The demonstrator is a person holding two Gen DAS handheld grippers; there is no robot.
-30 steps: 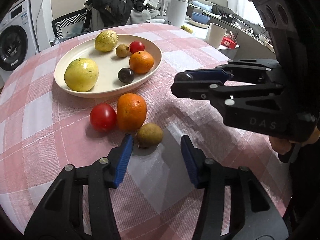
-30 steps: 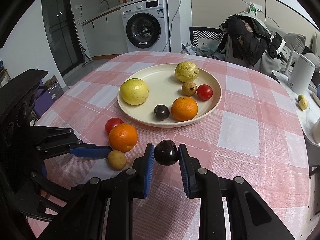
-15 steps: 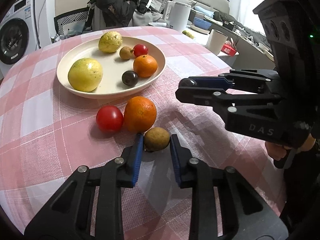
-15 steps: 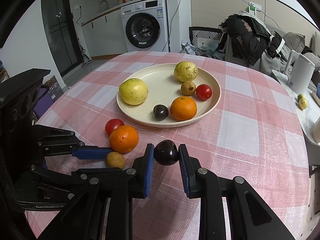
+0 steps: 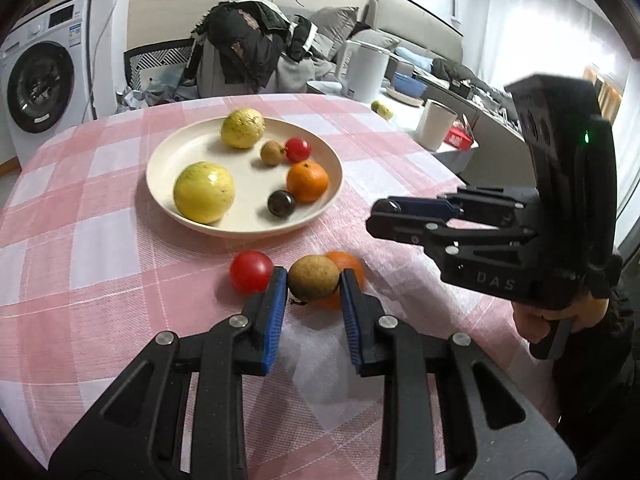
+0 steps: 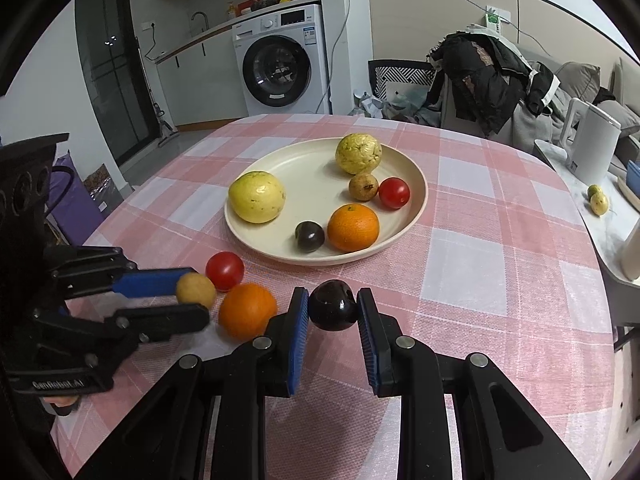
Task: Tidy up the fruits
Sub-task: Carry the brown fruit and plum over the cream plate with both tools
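A cream plate [image 5: 160, 164] [image 6: 416, 184] on the pink checked cloth holds two yellow fruits, a small brown fruit, a tomato, an orange and a dark plum. My left gripper [image 5: 313, 286] [image 6: 192, 290] is shut on a small brown fruit [image 5: 313, 282] [image 6: 196, 290], held above the cloth. A loose tomato [image 5: 251, 271] [image 6: 224, 271] and orange [image 5: 348, 268] [image 6: 247, 310] lie just beside it. My right gripper [image 6: 333, 310] [image 5: 384, 212] is shut on a dark plum [image 6: 333, 305] in front of the plate.
A white side table [image 5: 404, 120] at the right carries a kettle [image 5: 367, 68] [image 6: 592, 140], a cup [image 5: 435, 124] and small yellow fruits [image 6: 598, 200]. A chair with dark clothes [image 5: 248, 48] stands behind the table. A washing machine [image 6: 280, 64] is further back.
My left gripper closed on the small brown fruit and lifted it off the cloth, in front of the loose orange. My right gripper kept holding the plum almost still.
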